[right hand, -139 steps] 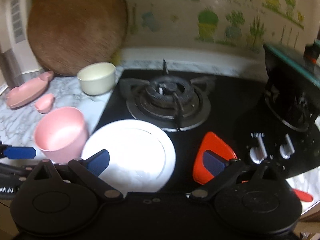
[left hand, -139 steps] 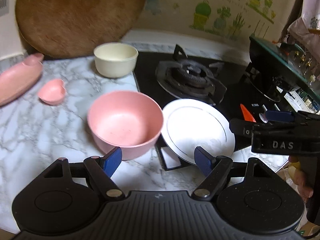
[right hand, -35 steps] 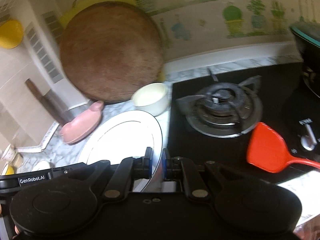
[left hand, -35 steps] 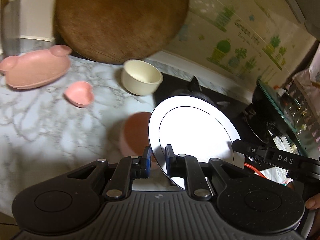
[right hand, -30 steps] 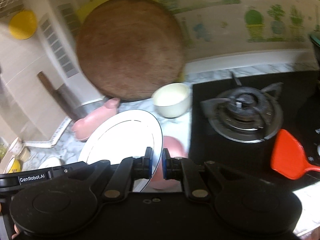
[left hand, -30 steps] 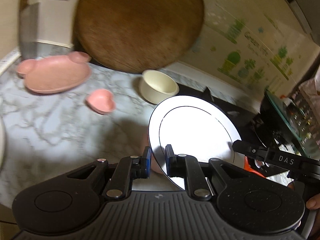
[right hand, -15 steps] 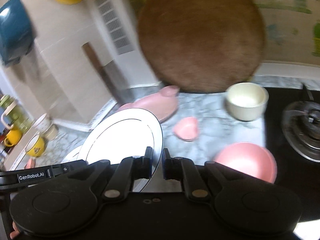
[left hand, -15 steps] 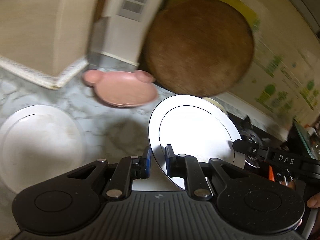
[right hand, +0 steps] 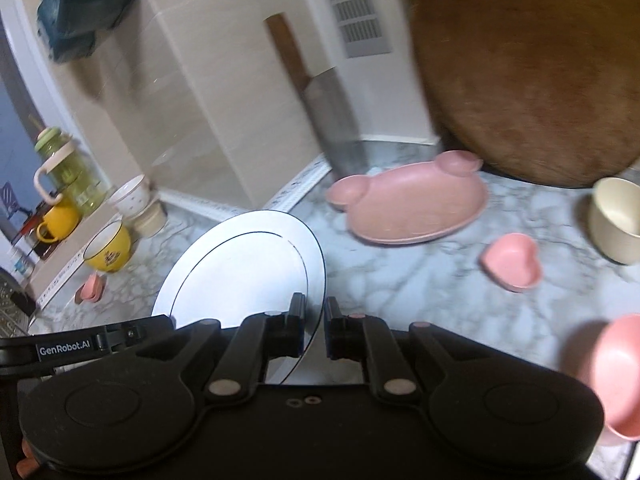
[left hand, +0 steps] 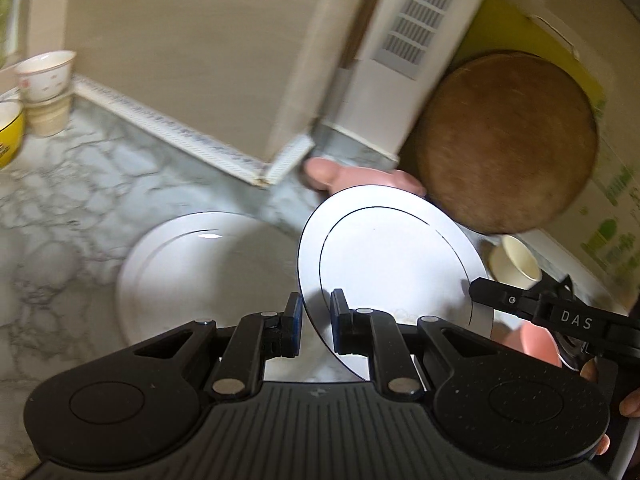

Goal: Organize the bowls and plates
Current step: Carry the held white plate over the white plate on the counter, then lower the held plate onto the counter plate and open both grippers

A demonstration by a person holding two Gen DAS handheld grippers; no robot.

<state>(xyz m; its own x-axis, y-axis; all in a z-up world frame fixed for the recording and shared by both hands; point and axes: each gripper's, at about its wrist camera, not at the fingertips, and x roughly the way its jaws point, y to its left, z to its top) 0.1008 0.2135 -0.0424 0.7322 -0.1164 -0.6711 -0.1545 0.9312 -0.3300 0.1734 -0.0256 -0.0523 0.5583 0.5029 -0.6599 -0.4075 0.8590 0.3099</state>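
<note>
Both grippers are shut on the rim of one white plate with a thin dark ring (left hand: 392, 264), seen also in the right wrist view (right hand: 240, 268), and hold it above the marble counter. My left gripper (left hand: 314, 322) pinches its near left rim. My right gripper (right hand: 313, 326) pinches its right rim. A second white plate (left hand: 200, 268) lies flat on the counter just left of and below the held one. A pink bear-shaped plate (right hand: 412, 208), a pink heart dish (right hand: 512, 260), a cream bowl (right hand: 616, 220) and a pink bowl (right hand: 616, 376) stand to the right.
A round wooden board (right hand: 528, 64) leans on the back wall beside a cleaver (right hand: 320, 108). At the far left are a yellow cup (right hand: 108, 250), patterned cups (left hand: 44, 74), a small pink dish (right hand: 92, 288) and a green bottle (right hand: 68, 172).
Both grippers have carried the held plate left, away from the stove, until it hangs beside the white plate on the counter. The grip on the plate is unchanged.
</note>
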